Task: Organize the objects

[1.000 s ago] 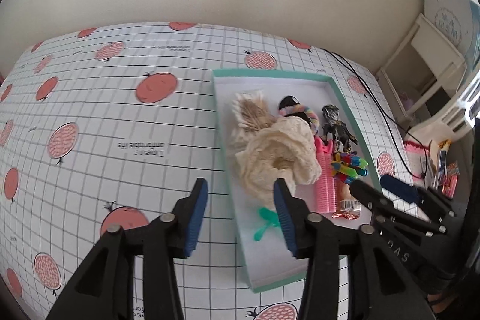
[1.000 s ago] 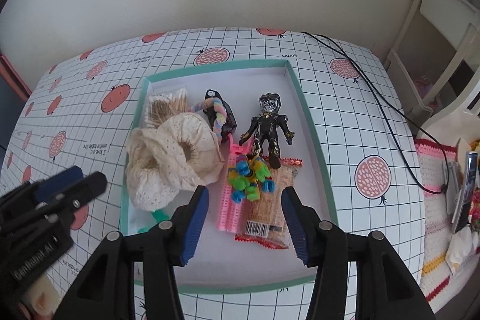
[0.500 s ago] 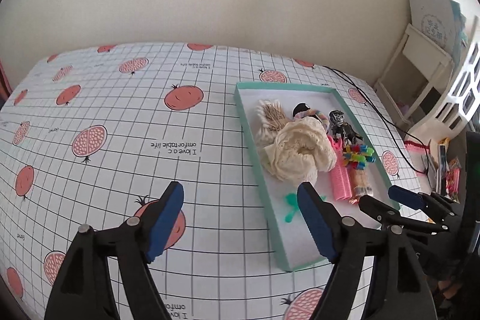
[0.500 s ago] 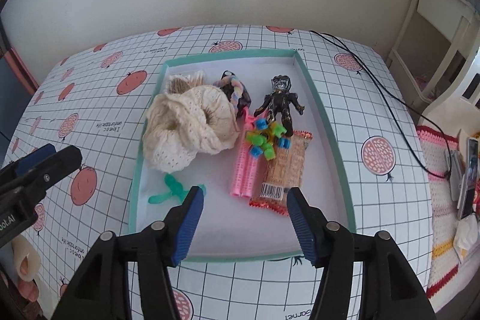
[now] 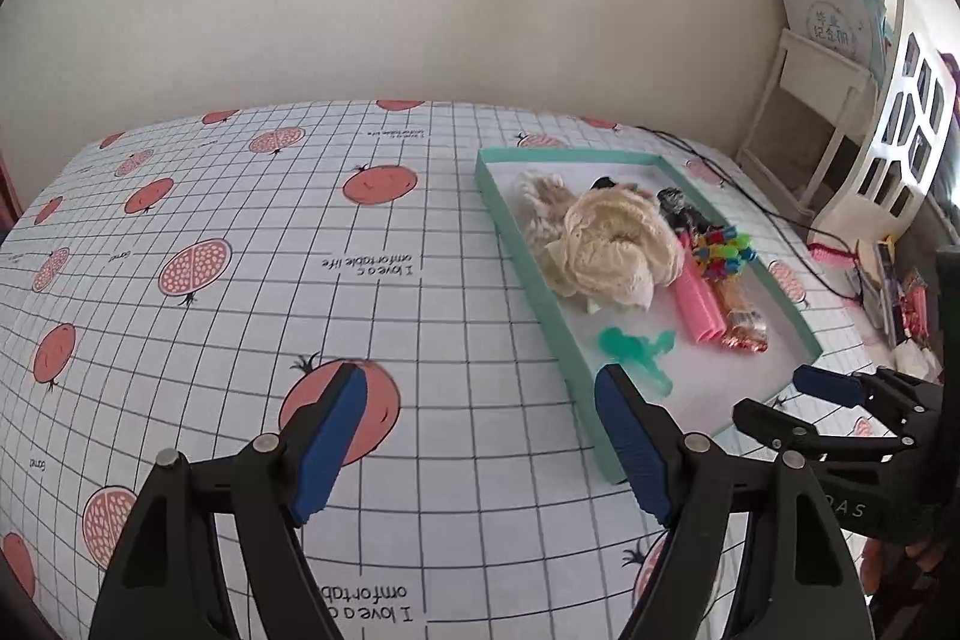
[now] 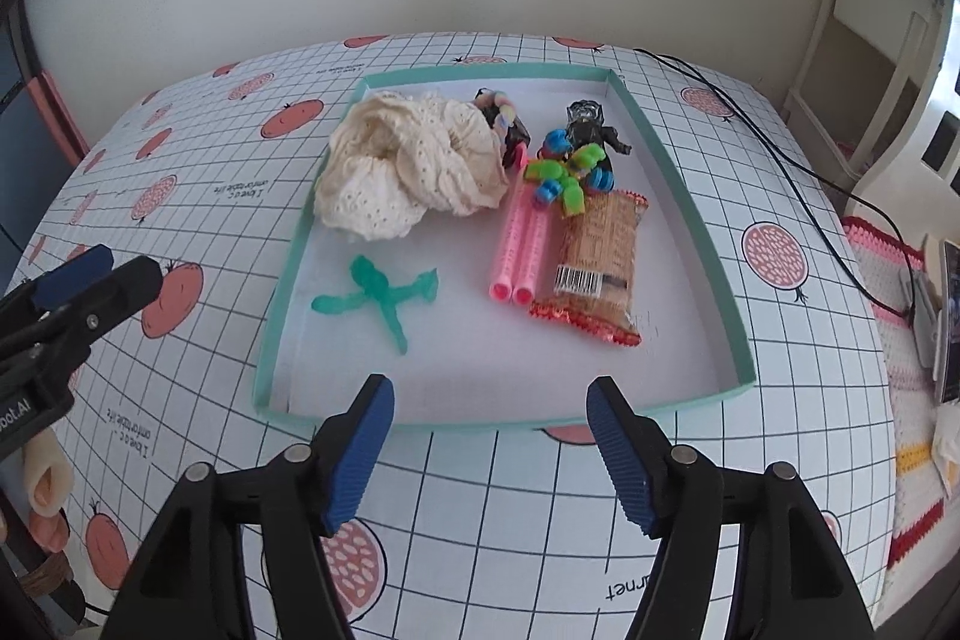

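A teal-rimmed white tray (image 6: 678, 178) (image 5: 540, 304) lies on the pomegranate tablecloth. It holds a cream lace scrunchie (image 6: 408, 166) (image 5: 612, 244), a green plastic figure (image 6: 378, 289) (image 5: 636, 349), pink rollers (image 6: 522, 244), a snack packet (image 6: 600, 262), colourful clips (image 6: 564, 172), a black toy figure (image 6: 591, 127) and a pastel hair tie (image 6: 503, 112). My left gripper (image 5: 480, 436) is open and empty over the cloth, left of the tray. My right gripper (image 6: 489, 442) is open and empty just short of the tray's near rim.
A black cable (image 6: 780, 160) runs across the table's right side. White shelving (image 5: 798, 100) and a white chair (image 5: 900, 112) stand to the right. A striped mat with clutter (image 6: 912, 340) lies beyond the table edge. A wall backs the table.
Both grippers have pulled back and up from the tray. The left gripper opened wider and moved left off the tray. The green figure now lies clear in the tray.
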